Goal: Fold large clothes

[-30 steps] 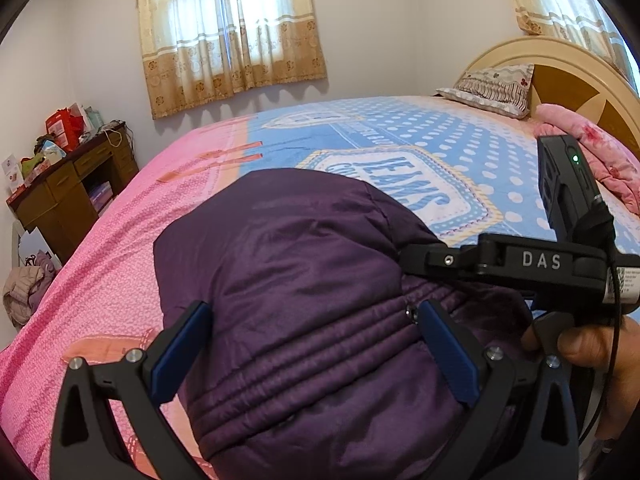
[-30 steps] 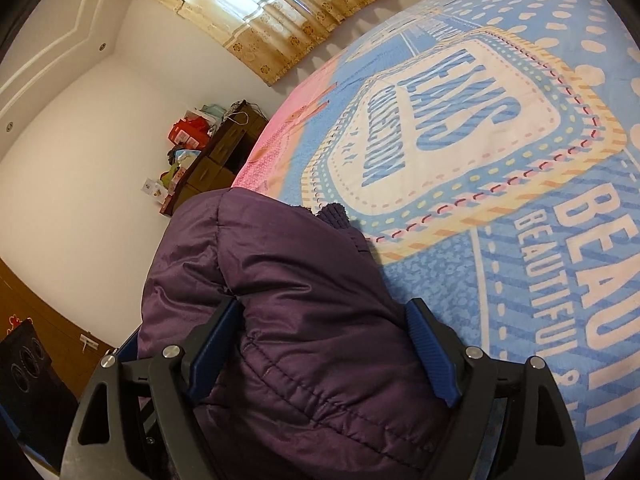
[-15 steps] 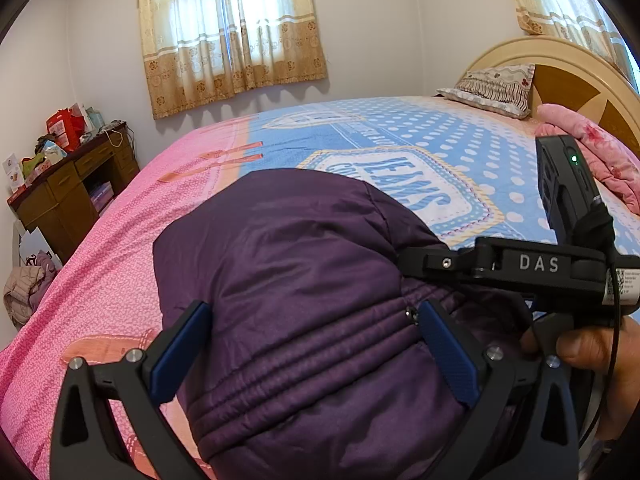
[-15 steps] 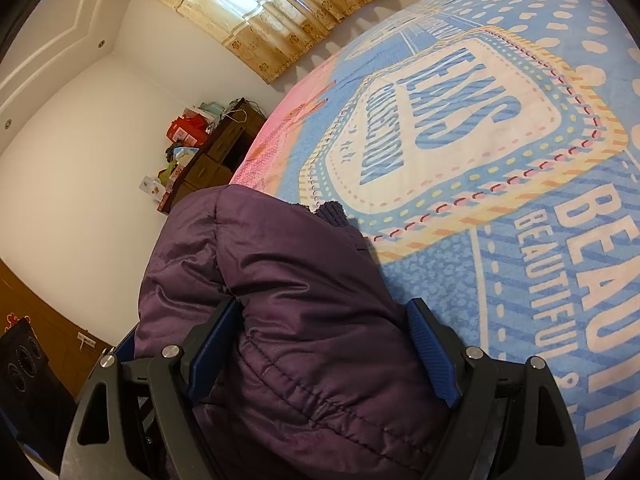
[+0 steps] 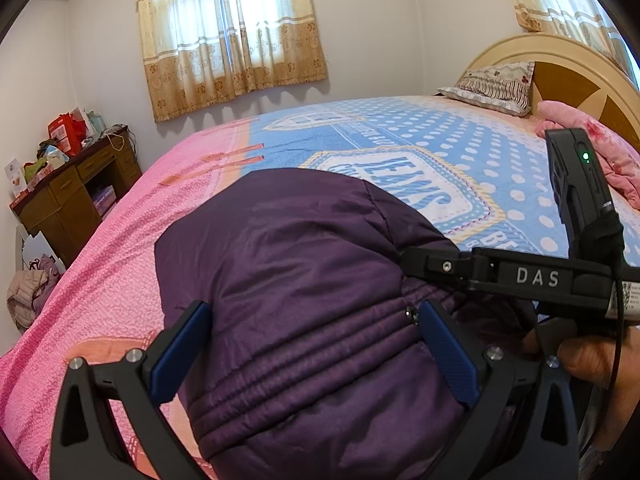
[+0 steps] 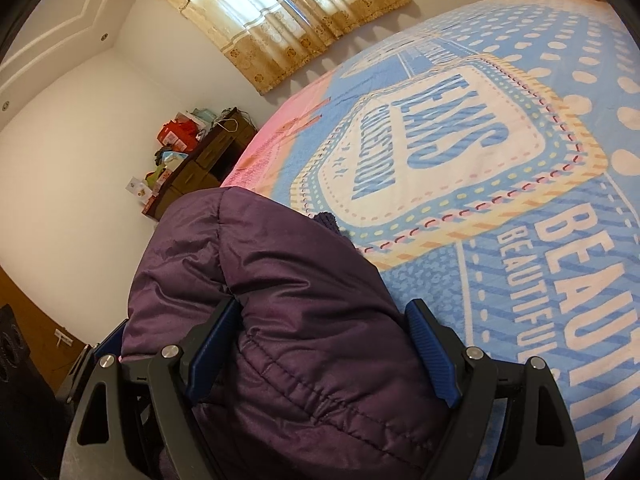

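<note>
Nothing has moved since earlier; the purple jacket (image 5: 304, 280) lies bundled on the bed (image 5: 120, 272). Left gripper (image 5: 316, 356) and right gripper (image 6: 320, 352) straddle it, fingers wide.

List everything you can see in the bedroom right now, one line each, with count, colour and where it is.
padded jacket: one, dark purple, bunched on the near part of the bed, between both sets of fingers
bedspread: one, pink and blue with white dots and lettering, covering the bed
pillow: one, patterned pale, at the headboard
headboard: one, cream and brown wood, far right
pink blanket: one, crumpled by the headboard
curtains: two sets, beige and gold, on the windows
desk: one, dark wood, cluttered, left wall
left gripper: black, blue fingers wide around the jacket
right gripper: black, blue fingers wide around the jacket
hand: one, lower right
</note>
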Motion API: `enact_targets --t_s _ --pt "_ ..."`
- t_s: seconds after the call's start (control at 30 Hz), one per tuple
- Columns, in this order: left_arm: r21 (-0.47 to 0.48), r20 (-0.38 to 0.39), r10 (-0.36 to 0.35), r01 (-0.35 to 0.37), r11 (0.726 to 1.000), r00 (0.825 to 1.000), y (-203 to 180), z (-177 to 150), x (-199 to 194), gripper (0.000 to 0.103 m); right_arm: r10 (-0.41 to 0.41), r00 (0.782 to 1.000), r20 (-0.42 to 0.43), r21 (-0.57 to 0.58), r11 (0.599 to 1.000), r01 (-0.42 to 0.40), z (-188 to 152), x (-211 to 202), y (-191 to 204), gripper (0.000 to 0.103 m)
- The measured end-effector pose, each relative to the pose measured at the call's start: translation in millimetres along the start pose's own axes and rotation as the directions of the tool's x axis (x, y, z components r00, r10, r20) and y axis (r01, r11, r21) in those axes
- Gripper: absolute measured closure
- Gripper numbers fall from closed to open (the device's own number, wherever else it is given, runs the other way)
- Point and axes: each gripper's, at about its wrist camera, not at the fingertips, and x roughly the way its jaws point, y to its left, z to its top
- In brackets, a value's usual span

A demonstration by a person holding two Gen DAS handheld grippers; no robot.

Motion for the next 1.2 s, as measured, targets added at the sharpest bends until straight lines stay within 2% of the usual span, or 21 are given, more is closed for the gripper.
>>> enact_targets --t_s 0.13,0.23,0.27,0.33,0.43,0.53,0.6,0.63,0.67,0.73,0.77,0.83,0.87,0.9,0.97,1.03,1.13,1.2 --pt "-0.001 0.000 -0.001 0.001 1.000 1.000 0 1 0 0.000 -0.049 0.999 0.019 -0.036 0.998 0.050 -1 -5 8 0.017" --pt "-0.007 0.007 -0.009 0.009 1.000 1.000 0 -2 -2 0.000 -0.139 0.986 0.091 -0.133 0.980 0.151 -6 -15 26 0.016" --pt "-0.007 0.014 -0.009 0.009 1.000 1.000 0 -2 -4 0.000 -0.146 0.985 0.094 -0.142 0.977 0.158 -7 -16 28 0.016" --pt "-0.010 0.015 -0.022 0.022 1.000 1.000 2 -3 -10 0.000 -0.127 0.989 0.069 -0.119 0.984 0.135 -4 -16 21 0.014" --pt "-0.070 0.037 -0.055 0.057 0.996 0.998 18 -9 -28 0.000 -0.093 0.995 0.022 -0.074 0.993 0.094 2 -15 6 0.010" --pt "-0.144 0.047 -0.106 0.112 0.983 0.993 43 -21 -42 0.000 -0.117 0.993 0.004 -0.136 0.984 0.116 3 -17 13 0.007" --pt "-0.201 0.031 -0.142 0.146 0.969 0.989 59 -29 -43 0.000 -0.064 0.996 -0.060 -0.083 0.995 0.059 5 -13 3 0.006" --pt "-0.247 0.007 -0.181 0.177 0.953 0.984 68 -32 -39 0.000 -0.016 0.995 -0.100 -0.023 1.000 0.014 7 -9 -6 0.006" --pt "-0.314 -0.008 -0.229 0.215 0.925 0.973 79 -38 -35 0.000 0.028 0.991 -0.128 0.025 0.999 -0.025 8 -5 -14 0.005" --pt "-0.423 -0.021 -0.336 0.296 0.857 0.942 94 -47 -22 0.000 0.105 0.982 -0.154 0.077 0.993 -0.094 10 2 -24 0.004" --pt "-0.498 -0.023 -0.415 0.349 0.794 0.910 101 -52 -10 0.000 0.123 0.979 -0.163 0.077 0.991 -0.112 10 3 -25 0.004" --pt "-0.587 -0.004 -0.525 0.423 0.690 0.851 108 -62 9 0.000 0.157 0.970 -0.183 0.077 0.986 -0.145 12 5 -26 0.004" --pt "-0.635 0.012 -0.584 0.458 0.622 0.811 112 -68 21 0.000 0.173 0.966 -0.192 0.077 0.984 -0.161 12 7 -28 0.004" --pt "-0.663 0.030 -0.619 0.479 0.576 0.785 114 -71 28 0.000 0.189 0.961 -0.203 0.074 0.981 -0.177 13 8 -29 0.004" --pt "-0.691 0.069 -0.666 0.517 0.505 0.743 116 -78 39 0.000 0.196 0.957 -0.214 0.049 0.981 -0.190 14 11 -26 0.004" --pt "-0.693 0.092 -0.678 0.536 0.482 0.729 115 -81 43 0.000 0.195 0.955 -0.224 0.026 0.981 -0.194 15 16 -23 0.004" --pt "-0.687 0.094 -0.671 0.535 0.491 0.736 111 -78 47 0.000 0.221 0.944 -0.244 0.008 0.974 -0.226 18 24 -23 0.005" --pt "-0.683 0.072 -0.657 0.517 0.516 0.750 108 -74 43 0.000 0.234 0.938 -0.257 0.005 0.971 -0.241 19 27 -23 0.005"
